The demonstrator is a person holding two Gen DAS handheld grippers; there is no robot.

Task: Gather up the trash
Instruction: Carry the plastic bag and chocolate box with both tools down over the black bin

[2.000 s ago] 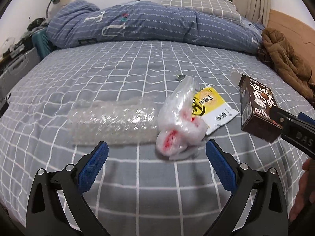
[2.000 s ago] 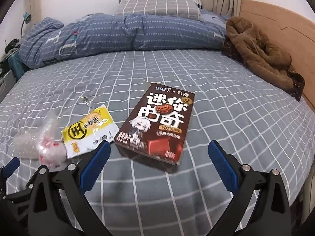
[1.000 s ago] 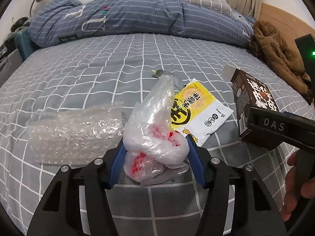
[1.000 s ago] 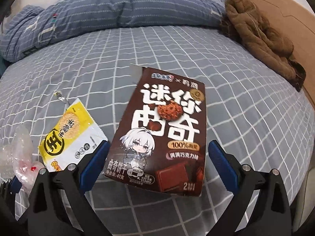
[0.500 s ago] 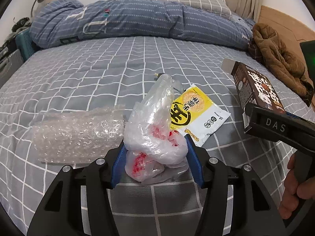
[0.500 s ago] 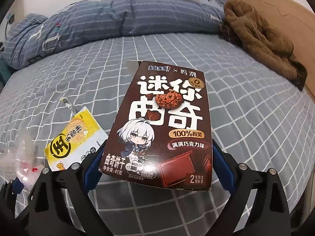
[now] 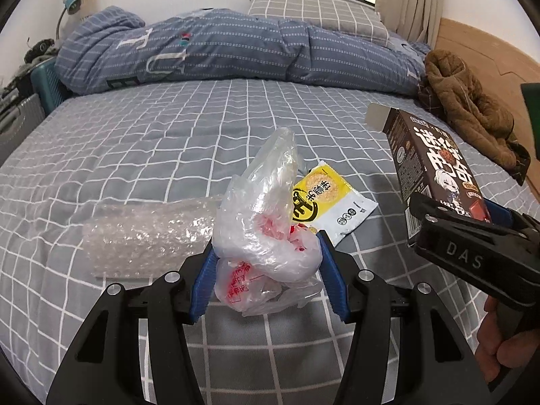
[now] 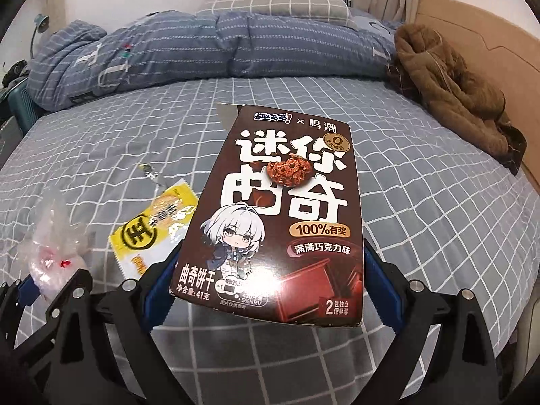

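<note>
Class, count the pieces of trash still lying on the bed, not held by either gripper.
3: bubble wrap left of the held plastic bag, yellow snack packet right of it, small foil scrap beyond. More may be hidden.

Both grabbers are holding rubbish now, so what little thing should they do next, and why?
Probably lift both a bit higher and carry them off the bed. The left gripper pinches the crumpled plastic bag, and the right gripper clamps the brown cookie box. The yellow wrapper and bubble wrap lie on the bed, with no free gripper.
</note>
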